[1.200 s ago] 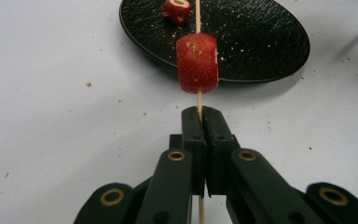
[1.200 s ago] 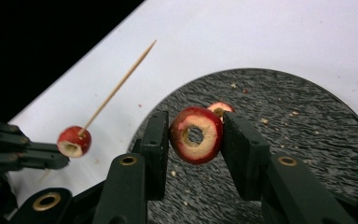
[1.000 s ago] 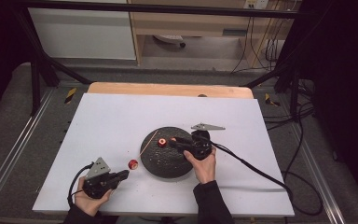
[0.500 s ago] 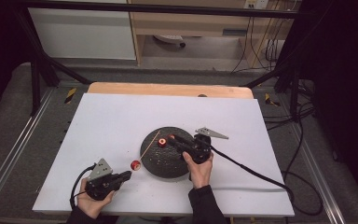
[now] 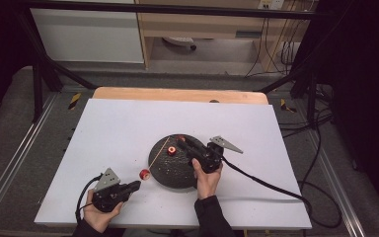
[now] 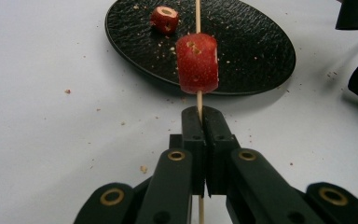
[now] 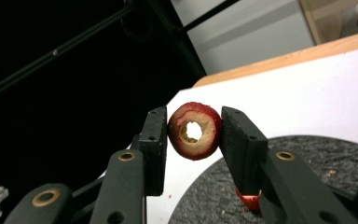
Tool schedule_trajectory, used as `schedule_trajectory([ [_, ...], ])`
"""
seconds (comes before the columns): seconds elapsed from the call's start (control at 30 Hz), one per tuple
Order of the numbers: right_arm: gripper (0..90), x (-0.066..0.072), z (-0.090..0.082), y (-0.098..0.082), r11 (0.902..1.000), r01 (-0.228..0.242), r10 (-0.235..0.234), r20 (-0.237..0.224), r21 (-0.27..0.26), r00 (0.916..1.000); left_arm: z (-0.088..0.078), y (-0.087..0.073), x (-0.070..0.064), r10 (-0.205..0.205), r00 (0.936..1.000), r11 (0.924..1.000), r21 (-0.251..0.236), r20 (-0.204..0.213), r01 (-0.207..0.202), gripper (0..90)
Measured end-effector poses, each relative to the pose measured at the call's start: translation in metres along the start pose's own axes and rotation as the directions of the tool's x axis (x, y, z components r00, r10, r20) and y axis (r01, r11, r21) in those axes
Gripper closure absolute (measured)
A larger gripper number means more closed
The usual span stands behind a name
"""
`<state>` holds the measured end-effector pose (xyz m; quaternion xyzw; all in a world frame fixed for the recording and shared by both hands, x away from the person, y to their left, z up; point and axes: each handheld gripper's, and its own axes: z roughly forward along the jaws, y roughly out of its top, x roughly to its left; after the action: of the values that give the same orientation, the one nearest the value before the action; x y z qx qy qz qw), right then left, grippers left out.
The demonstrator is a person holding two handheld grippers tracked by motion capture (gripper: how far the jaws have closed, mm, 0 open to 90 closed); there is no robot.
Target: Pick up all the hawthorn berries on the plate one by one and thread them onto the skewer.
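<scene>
My left gripper (image 5: 137, 185) (image 6: 200, 116) is shut on the near end of a thin wooden skewer (image 5: 159, 154) (image 6: 197, 14). The skewer slants up over a black round plate (image 5: 177, 170) (image 6: 251, 51). A red fruit piece (image 5: 144, 174) (image 6: 196, 63) is threaded on it just past my jaws. My right gripper (image 5: 182, 140) (image 7: 194, 133) hangs over the plate's far side, shut on a red cored fruit ring (image 5: 181, 138) (image 7: 195, 130) whose hole faces the camera. Another red piece (image 5: 171, 150) (image 6: 164, 18) (image 7: 248, 200) lies on the plate.
A white board (image 5: 128, 123) covers the wooden table (image 5: 177, 94). Crumbs lie scattered on the plate and on the board near it. The right gripper's cable (image 5: 266, 182) trails off to the right. Dark frame rails (image 5: 10, 168) flank the table.
My right gripper has tipped up and lifted a little over the plate with the fruit ring in it. The left gripper and skewer have kept still.
</scene>
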<state>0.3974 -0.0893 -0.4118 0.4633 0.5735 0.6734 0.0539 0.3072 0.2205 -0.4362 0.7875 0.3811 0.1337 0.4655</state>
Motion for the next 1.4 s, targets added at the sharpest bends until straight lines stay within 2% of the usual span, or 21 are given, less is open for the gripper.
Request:
schedule_trajectory([
  [0.5, 63.1, -0.003, 0.005, 0.006, 0.9917, -0.043, 0.044, 0.004, -0.121, 0.9990, 0.003, 0.002, -0.005, -0.008, 1.0000, 0.9999, -0.014, -0.001, 0.008, 88.0],
  [0.87, 63.1, -0.008, 0.012, 0.005, 0.9835, -0.092, 0.091, -0.014, -0.155, 0.9957, 0.007, 0.004, -0.010, -0.020, 0.9998, 0.9996, -0.020, 0.002, 0.020, 88.0],
  [1.07, 63.2, -0.009, 0.014, 0.001, 0.9800, -0.102, 0.100, -0.019, -0.171, 0.9948, 0.010, 0.005, -0.014, -0.023, 0.9997, 0.9996, -0.018, 0.008, 0.023, 88.0],
  [1.4, 63.2, -0.009, 0.015, -0.003, 0.9809, -0.094, 0.091, -0.025, -0.170, 0.9955, 0.014, 0.007, -0.019, -0.016, 0.9997, 0.9998, -0.013, 0.017, 0.016, 88.0],
])
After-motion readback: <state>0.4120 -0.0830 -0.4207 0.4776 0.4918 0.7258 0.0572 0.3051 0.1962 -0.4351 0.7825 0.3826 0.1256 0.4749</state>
